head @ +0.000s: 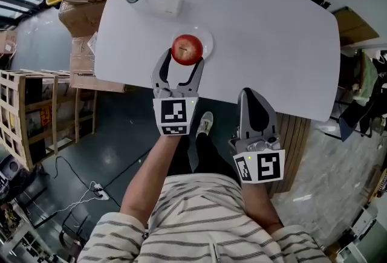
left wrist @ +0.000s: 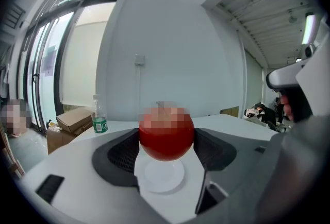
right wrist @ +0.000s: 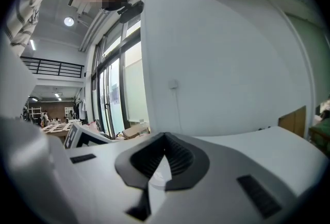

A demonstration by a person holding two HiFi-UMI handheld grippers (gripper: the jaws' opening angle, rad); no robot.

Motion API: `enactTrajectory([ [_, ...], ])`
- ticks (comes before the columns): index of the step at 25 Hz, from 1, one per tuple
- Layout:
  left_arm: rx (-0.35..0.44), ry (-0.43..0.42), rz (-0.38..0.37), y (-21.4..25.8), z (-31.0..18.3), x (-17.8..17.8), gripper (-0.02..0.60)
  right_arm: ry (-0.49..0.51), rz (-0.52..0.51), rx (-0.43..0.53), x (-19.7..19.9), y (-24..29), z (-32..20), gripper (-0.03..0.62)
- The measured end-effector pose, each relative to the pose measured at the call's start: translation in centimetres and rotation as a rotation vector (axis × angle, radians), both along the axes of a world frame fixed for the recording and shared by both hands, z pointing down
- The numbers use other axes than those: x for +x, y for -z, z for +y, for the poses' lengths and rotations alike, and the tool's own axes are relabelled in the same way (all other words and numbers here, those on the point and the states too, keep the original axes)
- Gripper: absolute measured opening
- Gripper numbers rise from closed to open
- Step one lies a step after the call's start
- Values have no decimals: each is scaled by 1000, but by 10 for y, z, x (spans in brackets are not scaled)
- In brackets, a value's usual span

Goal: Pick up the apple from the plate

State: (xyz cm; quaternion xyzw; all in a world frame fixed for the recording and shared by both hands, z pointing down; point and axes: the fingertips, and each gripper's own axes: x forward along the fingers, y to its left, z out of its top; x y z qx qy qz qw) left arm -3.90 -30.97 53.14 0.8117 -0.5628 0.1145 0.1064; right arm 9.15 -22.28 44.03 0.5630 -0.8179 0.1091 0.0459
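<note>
The left tool (head: pixel 181 61) is clenched on the apple (head: pixel 187 49), which sits over the plate (head: pixel 207 41) by the counter's (head: pixel 266 32) near edge. The right tool (head: pixel 249 95) waits clenched, empty. The grasp looks made, so next comes a steady upward lift.

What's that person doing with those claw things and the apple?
A person stands at a white table with a gripper in each hand. The left gripper has its jaws closed on the sides of a red apple, right over a small white plate. The apple looks barely lifted, if at all. The right gripper is shut and empty, held back near the table's edge.
</note>
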Motion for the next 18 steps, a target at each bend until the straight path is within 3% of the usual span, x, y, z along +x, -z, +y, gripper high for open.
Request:
enactTrajectory([
  [9,10,7,-12,55,32,-10,337,-8,-4,45,-12,34,4,11],
  [18,91,31,16,127,54,-25,337,19,1,94,-36,74,3,11],
])
